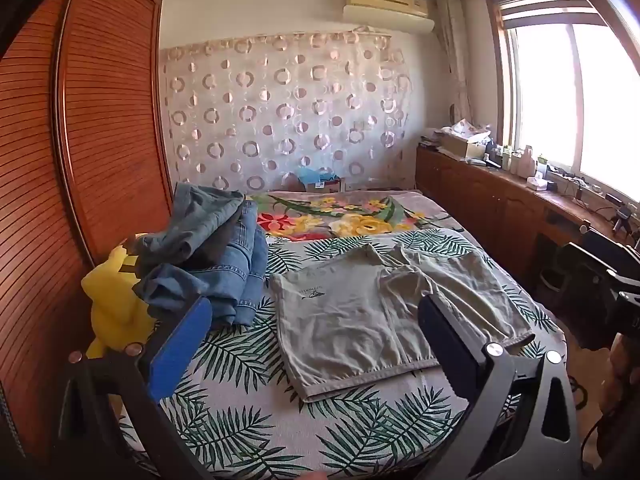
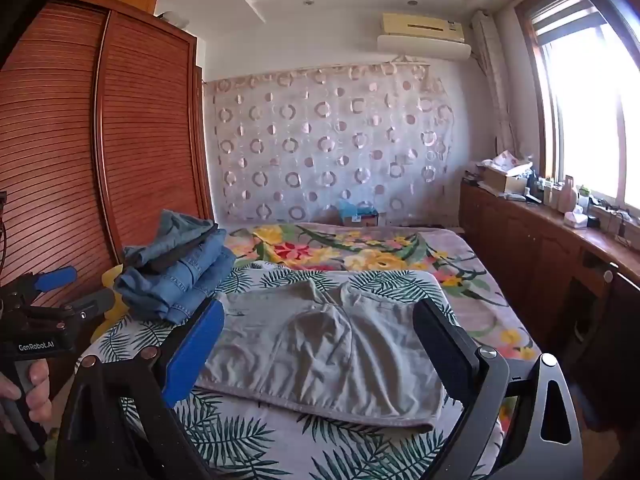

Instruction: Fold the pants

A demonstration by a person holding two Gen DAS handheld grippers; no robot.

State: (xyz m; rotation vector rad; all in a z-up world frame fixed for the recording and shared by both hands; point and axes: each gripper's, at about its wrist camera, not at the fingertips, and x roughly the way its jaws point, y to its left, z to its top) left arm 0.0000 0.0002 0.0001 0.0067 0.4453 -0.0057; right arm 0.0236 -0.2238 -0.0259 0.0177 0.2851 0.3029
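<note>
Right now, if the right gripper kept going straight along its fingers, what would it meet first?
Probably the grey pants spread on the bed: the open right gripper tilts down toward them, nothing between. Depth is uncertain.

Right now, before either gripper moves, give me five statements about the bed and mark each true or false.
1. The grey pants lie spread flat on the bed. True.
2. The left gripper is shut on the pants. False: it is open and holds nothing.
3. A pile of denim clothes sits left of the pants. True.
4. The right gripper holds a denim piece. False: it is open, empty.
5. The yellow plush toy lies on top of the pants. False: it sits at the bed's left edge, beside the denim.
</note>
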